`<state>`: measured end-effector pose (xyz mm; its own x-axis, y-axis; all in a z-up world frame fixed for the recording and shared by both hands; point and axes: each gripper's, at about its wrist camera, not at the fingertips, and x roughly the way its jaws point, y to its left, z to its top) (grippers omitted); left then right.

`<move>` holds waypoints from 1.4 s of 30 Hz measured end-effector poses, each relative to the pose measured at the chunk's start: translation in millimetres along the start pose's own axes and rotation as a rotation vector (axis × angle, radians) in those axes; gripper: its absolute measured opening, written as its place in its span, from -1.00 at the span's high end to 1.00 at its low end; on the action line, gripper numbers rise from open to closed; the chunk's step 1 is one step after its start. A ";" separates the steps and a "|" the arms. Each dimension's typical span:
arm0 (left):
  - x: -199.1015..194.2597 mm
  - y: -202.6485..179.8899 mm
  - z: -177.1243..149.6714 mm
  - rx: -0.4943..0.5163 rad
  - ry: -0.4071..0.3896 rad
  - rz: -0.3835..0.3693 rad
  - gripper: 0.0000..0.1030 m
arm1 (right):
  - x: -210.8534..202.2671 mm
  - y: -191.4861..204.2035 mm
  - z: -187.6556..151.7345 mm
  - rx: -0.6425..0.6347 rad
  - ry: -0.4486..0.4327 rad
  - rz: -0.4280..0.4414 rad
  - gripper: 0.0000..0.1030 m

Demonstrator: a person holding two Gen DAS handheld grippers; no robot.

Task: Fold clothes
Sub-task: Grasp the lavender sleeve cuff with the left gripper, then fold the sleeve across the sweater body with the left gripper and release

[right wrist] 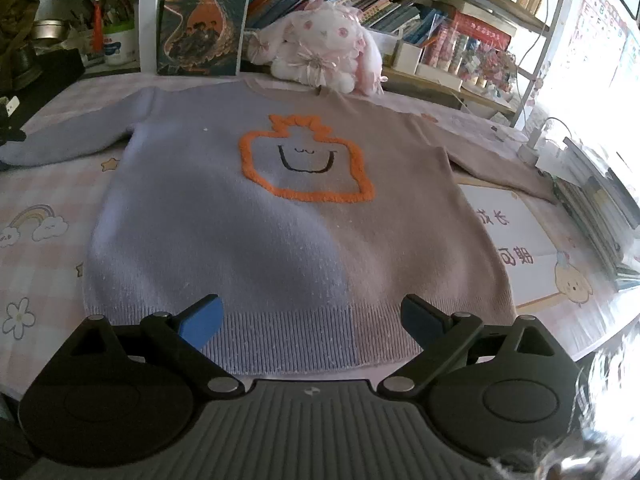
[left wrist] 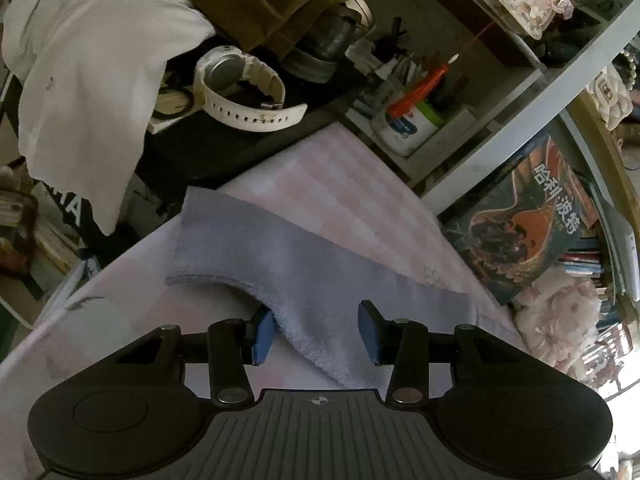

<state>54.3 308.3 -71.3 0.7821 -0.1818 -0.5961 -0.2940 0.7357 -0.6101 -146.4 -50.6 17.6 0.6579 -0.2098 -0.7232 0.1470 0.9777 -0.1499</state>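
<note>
Sweater [right wrist: 280, 208]: flat, face-up on counter [right wrist: 36, 248], sleeves out.
L hand-held gripper [left wrist: 316, 332]: open, astride lilac sleeve [left wrist: 288, 256], holding nothing.
R hand-held gripper [right wrist: 312, 320]: wide open at hem, empty.
Step, prob.: sleeve fold; needs pinch on sleeve.

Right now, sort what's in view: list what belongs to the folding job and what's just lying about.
Belongs to the job:
sweater
lilac sleeve
left gripper, fingers open around the sleeve
right gripper, open at the hem

Just lying about:
white watch
plush bunny
book
pen pot
</note>
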 end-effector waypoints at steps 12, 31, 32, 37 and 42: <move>2.0 15.6 12.8 -0.074 -0.040 0.103 0.93 | 3.2 -10.0 0.8 0.019 0.002 -0.010 -0.86; -11.3 -239.1 -57.3 0.319 -0.166 -0.179 0.95 | 44.8 -112.0 11.6 -0.006 -0.049 0.147 -0.86; -6.4 -256.2 -65.5 0.332 -0.161 -0.189 0.95 | 48.1 -119.9 11.3 -0.017 -0.053 0.161 -0.86; 22.2 -321.4 -104.6 0.366 -0.131 -0.188 0.95 | 64.1 -159.0 4.0 -0.045 -0.041 0.225 -0.86; 42.7 -359.5 -146.5 0.431 -0.109 -0.160 0.95 | 77.8 -192.9 -1.8 -0.053 -0.014 0.271 -0.86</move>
<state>112.9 -59.5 46.2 0.8586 -0.2625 -0.4403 0.0719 0.9121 -0.4036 -124.9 -255.5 -11.0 0.6784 0.0599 -0.7323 -0.0748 0.9971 0.0123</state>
